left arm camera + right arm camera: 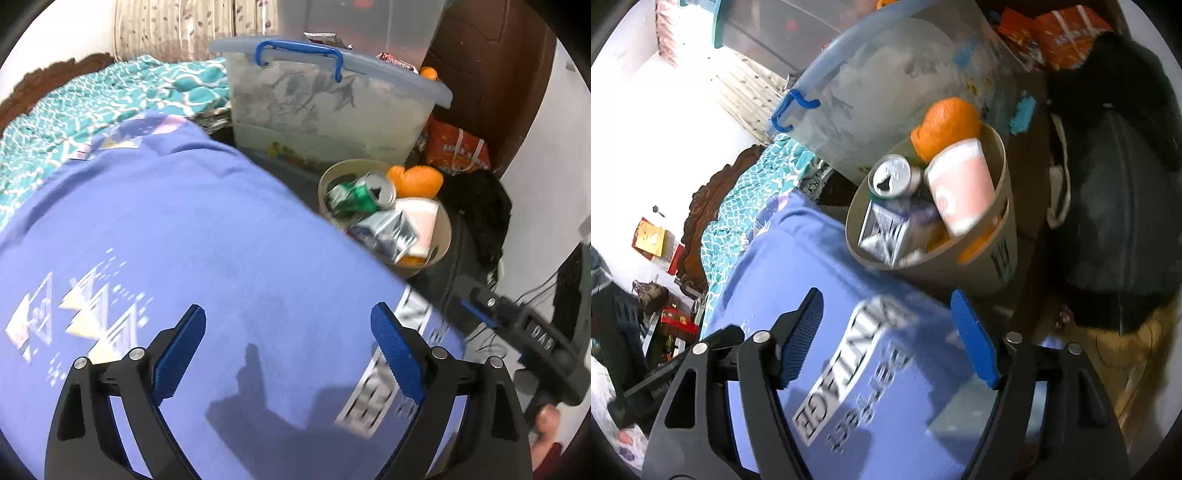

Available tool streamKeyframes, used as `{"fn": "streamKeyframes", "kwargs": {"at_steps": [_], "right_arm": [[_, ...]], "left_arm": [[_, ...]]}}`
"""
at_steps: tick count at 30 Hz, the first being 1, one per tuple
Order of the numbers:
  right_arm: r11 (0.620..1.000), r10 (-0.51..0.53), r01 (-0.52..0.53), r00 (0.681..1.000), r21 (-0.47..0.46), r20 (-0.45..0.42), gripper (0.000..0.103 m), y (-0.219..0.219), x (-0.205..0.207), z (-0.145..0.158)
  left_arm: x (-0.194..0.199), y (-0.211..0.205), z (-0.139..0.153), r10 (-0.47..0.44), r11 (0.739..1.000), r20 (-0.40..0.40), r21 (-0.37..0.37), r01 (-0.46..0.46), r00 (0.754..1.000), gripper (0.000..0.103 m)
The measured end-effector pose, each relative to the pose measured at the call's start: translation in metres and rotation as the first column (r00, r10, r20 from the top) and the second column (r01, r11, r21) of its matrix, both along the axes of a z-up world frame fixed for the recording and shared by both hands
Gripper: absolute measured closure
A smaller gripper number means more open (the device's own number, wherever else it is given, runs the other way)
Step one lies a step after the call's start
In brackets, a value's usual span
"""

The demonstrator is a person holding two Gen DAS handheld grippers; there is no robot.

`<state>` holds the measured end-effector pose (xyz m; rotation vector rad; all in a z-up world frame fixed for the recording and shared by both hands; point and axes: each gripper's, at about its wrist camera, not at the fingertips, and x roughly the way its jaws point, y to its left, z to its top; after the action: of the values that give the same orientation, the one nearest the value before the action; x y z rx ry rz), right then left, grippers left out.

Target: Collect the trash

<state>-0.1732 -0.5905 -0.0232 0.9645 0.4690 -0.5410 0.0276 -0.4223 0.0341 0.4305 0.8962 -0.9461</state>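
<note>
Both tongs wide and empty: left tongs (288, 354), right tongs (886, 339), above lilac printed cloth (221, 240). Round beige trash basket (441, 236) at 1 o'clock, heaped: green crushed can (364, 194), orange peel (417, 179). Risk: overfull, peel perhaps slipping off if bumped.

Each hand-held gripper (288, 332) (886, 325) has black linkage arms, silver pivot screws and ribbed blue pads (181, 350).

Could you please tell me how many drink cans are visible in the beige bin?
1: a green can lying near the top of the beige bin, open end up, beside the orange peel. More may be buried underneath.
</note>
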Motion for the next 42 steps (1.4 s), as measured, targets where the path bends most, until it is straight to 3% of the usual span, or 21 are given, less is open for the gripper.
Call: {"fn": "streamKeyframes", "kwargs": {"at_steps": [7, 12, 20, 27, 36, 42], "right_arm": [[1.0, -0.002, 0.001, 1.0, -0.004, -0.005, 0.026, 0.04, 0.006, 0.007], [0.999, -0.008, 0.008, 1.0, -0.042, 0.004, 0.017, 0.064, 0.006, 0.023], [0.997, -0.021, 0.021, 1.0, -0.079, 0.004, 0.011, 0.096, 0.008, 0.042], [0.991, -0.009, 0.01, 1.0, -0.136, 0.013, 0.007, 0.127, 0.014, 0.061], [0.973, 0.0, 0.006, 1.0, -0.231, 0.025, 0.004, 0.159, 0.014, 0.081], [0.974, -0.012, 0.016, 1.0, -0.225, 0.021, 0.004, 0.162, 0.01, 0.079]], "left_arm": [[-0.008, 0.051, 0.003, 0.044, 0.999, 0.049, -0.02, -0.043, 0.998, 0.013], [-0.011, 0.077, 0.011, 0.065, 0.998, 0.094, -0.027, -0.063, 0.993, 0.009], [-0.021, 0.114, 0.032, 0.099, 0.993, 0.172, -0.077, -0.087, 0.98, 0.009], [-0.02, 0.146, 0.048, 0.143, 0.985, 0.194, -0.128, -0.119, 0.971, 0.009], [-0.012, 0.169, 0.057, 0.209, 0.972, 0.206, -0.147, -0.181, 0.956, 0.009], [-0.016, 0.175, 0.065, 0.243, 0.965, 0.249, -0.162, -0.207, 0.938, 0.009]]}}
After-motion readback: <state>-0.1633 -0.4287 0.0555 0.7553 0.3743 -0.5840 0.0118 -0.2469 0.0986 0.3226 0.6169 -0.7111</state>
